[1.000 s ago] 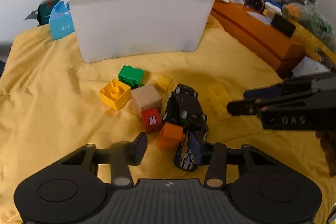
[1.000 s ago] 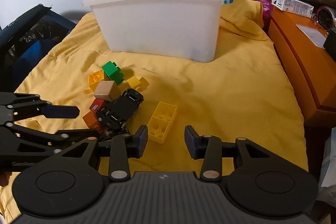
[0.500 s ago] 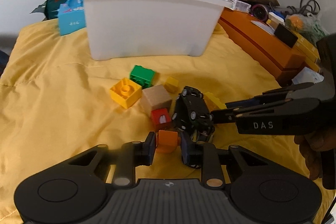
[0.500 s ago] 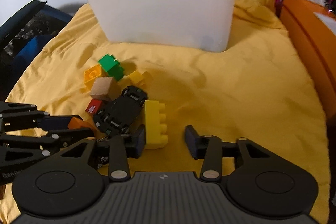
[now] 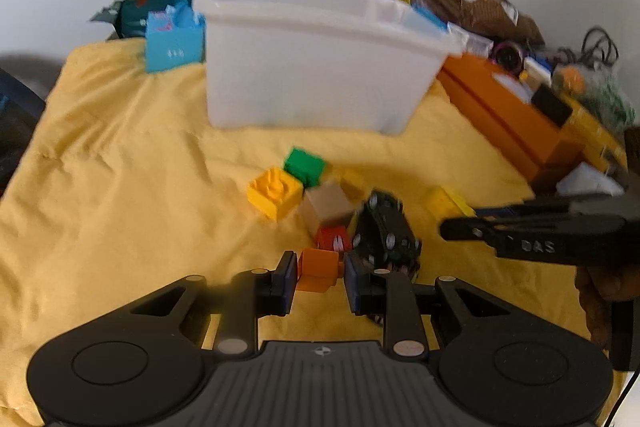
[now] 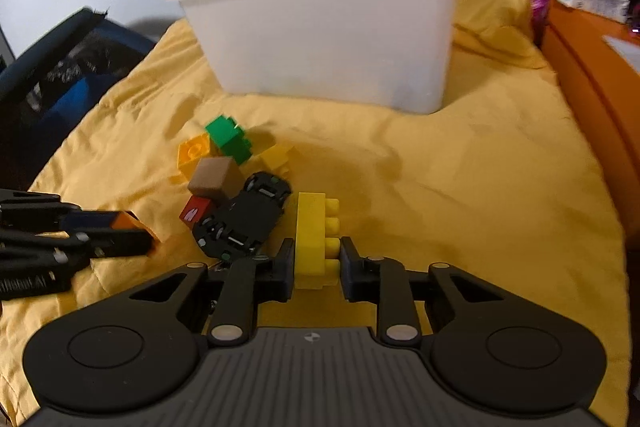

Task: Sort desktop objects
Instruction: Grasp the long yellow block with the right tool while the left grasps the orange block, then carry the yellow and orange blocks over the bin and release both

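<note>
Left gripper [image 5: 320,277] clamps an orange block [image 5: 319,269] on the yellow cloth [image 5: 120,187] while the right gripper [image 6: 317,265] pinches a long yellow brick [image 6: 314,239] beside an overturned black toy car [image 6: 244,217], the white bin [image 6: 328,39] standing behind

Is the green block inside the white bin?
No, the green block lies on the yellow cloth in front of the white bin.

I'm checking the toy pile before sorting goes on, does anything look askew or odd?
Yes: the black toy car lies flipped, wheels and underside up, leaning on the red block. Also, the yellow brick in the right gripper stands on its side, studs sideways.
</note>
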### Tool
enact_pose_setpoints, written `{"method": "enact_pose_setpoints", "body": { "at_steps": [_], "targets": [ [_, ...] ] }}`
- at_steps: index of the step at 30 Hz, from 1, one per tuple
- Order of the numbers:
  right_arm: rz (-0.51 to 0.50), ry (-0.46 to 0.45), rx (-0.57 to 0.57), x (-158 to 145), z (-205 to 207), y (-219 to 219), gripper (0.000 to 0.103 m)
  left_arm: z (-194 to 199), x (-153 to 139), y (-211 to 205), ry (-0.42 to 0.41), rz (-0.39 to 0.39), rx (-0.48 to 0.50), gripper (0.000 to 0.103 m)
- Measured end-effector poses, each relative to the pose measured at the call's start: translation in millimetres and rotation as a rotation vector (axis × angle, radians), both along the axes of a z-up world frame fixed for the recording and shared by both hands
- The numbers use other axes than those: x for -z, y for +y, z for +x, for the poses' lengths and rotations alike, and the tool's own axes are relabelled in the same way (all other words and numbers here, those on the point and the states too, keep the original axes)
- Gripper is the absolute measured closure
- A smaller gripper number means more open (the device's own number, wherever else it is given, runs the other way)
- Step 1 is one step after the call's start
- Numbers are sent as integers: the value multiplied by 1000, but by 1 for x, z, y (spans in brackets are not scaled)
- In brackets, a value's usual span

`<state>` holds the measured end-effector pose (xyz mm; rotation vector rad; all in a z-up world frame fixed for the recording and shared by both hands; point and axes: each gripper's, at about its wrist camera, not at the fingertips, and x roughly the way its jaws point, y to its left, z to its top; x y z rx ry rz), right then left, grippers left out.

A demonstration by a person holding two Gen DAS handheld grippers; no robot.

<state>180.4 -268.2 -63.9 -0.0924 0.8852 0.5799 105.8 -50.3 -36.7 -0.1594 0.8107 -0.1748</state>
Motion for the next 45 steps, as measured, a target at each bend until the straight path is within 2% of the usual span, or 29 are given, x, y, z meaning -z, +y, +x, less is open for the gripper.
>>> {"method": "enact_pose_setpoints", "body": {
  "at_steps": [7, 13, 24, 34, 45],
  "targets": [
    [92, -57, 70, -41, -4, -26, 78, 7, -40, 15, -79, -11, -36, 75],
    [155, -132, 64, -83, 2, -27, 78, 19, -71, 23, -122, -21, -56, 74],
    [222, -195, 51, -135, 25, -20, 78, 52, -120, 24, -156, -4, -50, 75],
    [226, -224, 38, -167, 50, -11, 78, 88, -158, 22, -180, 3, -32, 74],
    [236, -189, 47, -179, 82, -3, 78, 128, -176, 15, -184, 30, -20, 74]
  ]
}}
